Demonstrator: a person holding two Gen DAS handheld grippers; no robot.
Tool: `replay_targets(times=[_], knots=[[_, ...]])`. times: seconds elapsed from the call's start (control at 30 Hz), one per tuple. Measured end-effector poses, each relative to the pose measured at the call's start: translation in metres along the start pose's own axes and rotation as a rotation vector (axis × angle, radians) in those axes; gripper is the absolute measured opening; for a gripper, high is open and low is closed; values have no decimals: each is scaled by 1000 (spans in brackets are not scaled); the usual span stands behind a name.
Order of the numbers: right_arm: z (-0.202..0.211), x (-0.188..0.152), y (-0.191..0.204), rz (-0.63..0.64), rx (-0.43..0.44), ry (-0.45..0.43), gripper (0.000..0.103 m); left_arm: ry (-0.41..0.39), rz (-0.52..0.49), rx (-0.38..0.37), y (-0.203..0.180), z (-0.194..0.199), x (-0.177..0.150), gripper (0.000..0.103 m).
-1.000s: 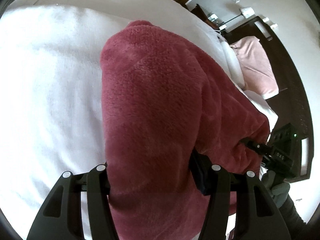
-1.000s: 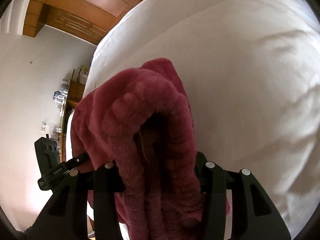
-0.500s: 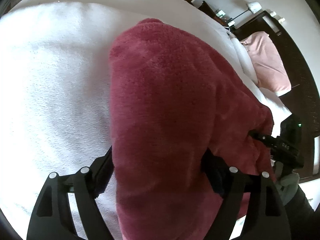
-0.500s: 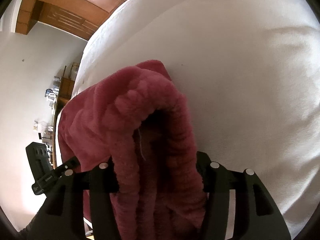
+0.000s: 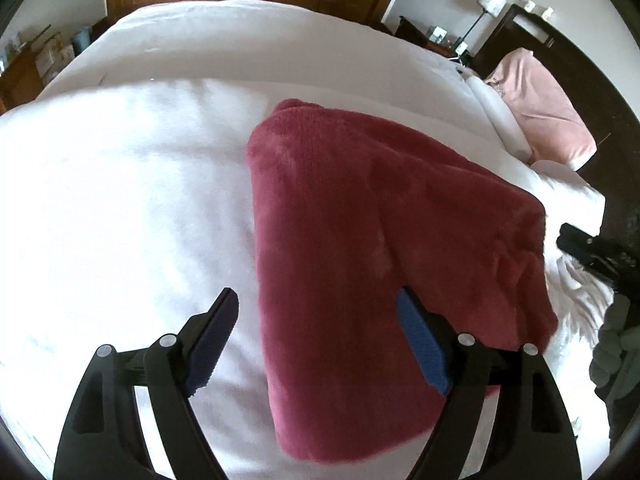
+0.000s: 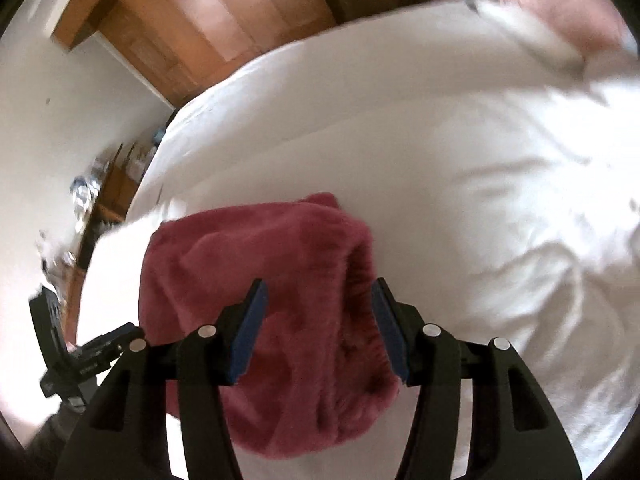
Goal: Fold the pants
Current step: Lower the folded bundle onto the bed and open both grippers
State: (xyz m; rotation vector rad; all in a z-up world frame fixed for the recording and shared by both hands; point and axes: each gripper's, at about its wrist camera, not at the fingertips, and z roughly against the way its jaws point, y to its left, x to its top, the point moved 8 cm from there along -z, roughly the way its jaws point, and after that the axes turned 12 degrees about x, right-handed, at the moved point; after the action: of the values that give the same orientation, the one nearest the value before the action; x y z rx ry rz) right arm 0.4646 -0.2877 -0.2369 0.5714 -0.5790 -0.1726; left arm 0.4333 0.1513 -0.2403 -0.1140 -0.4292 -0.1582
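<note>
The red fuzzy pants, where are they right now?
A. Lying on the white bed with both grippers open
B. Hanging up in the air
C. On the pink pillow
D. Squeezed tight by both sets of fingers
A. The red fuzzy pants lie on the white bed, and the left gripper and right gripper both have their blue-padded fingers spread apart, not pinching the cloth.

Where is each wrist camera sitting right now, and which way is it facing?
Left wrist: behind the open left gripper, facing across the white bed; folded red fleece pants ahead, pink pillow far right.
Right wrist: behind the open right gripper, facing the pants end-on, blurred.
Shared: pants, bed; each glimpses the other gripper.
</note>
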Motion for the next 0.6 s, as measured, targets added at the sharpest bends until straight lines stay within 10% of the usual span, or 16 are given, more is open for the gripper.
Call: replay_targets(times=[0.23, 0.6], knots=[[-18, -48, 50, 210, 16, 118, 55, 6, -58, 11, -16, 11, -34, 80], [-70, -68, -44, 47, -128, 217, 54, 76, -163, 95, -25, -31, -63, 84]])
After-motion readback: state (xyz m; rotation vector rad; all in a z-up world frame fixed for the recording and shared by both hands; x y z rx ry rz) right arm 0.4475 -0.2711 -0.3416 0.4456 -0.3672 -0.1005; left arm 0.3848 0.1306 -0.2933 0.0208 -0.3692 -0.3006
